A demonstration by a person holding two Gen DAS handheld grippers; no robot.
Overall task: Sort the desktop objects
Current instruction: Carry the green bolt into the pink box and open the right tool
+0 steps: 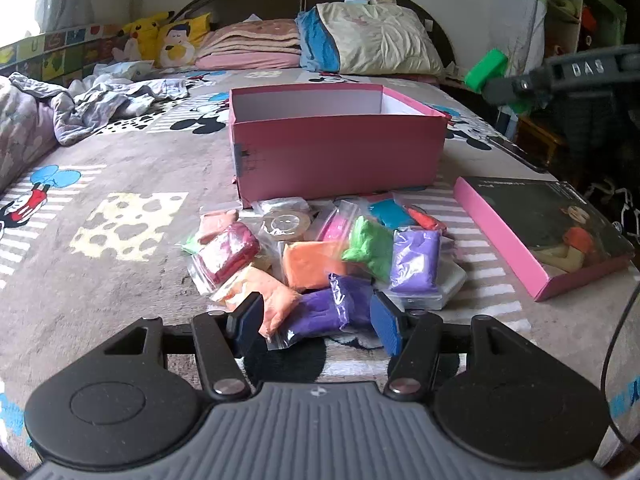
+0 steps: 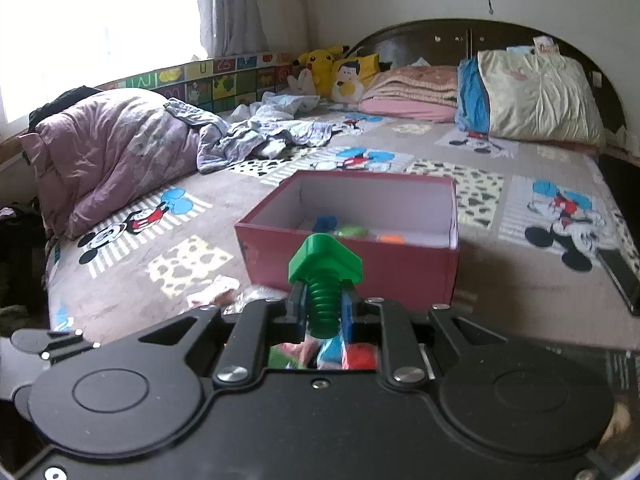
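- My left gripper (image 1: pixel 318 322) hangs released, its blue pads (image 1: pixel 387 330) spread wide at the near edge of the pile of clay bags (image 1: pixel 320 256), with the dark purple bag (image 1: pixel 328 312) lying between them
- My right gripper (image 2: pixel 323 312) is clenched on the green toy bolt (image 2: pixel 325 276), gripping the threaded shank with the square head up and pointing forward
- I judge the step in hand to be carrying the bolt to the pink box (image 2: pixel 352 268), which sits just beyond the bolt; a few coloured pieces already lie inside
- The next move calls for lifting the bolt head over the near wall, reaching over the open top, then letting go
- The near wall stands upright and fairly tall, so a low approach could catch on its rim
- The box lid (image 1: pixel 548 236) lies to the right of the pile, apart from it, leaving a strip of bed sheet (image 1: pixel 120 280) between
- Left of the pile and box the sheet is open for moving; the crumpled quilt (image 2: pixel 116 156) and pillow (image 2: pixel 540 96) lie far off
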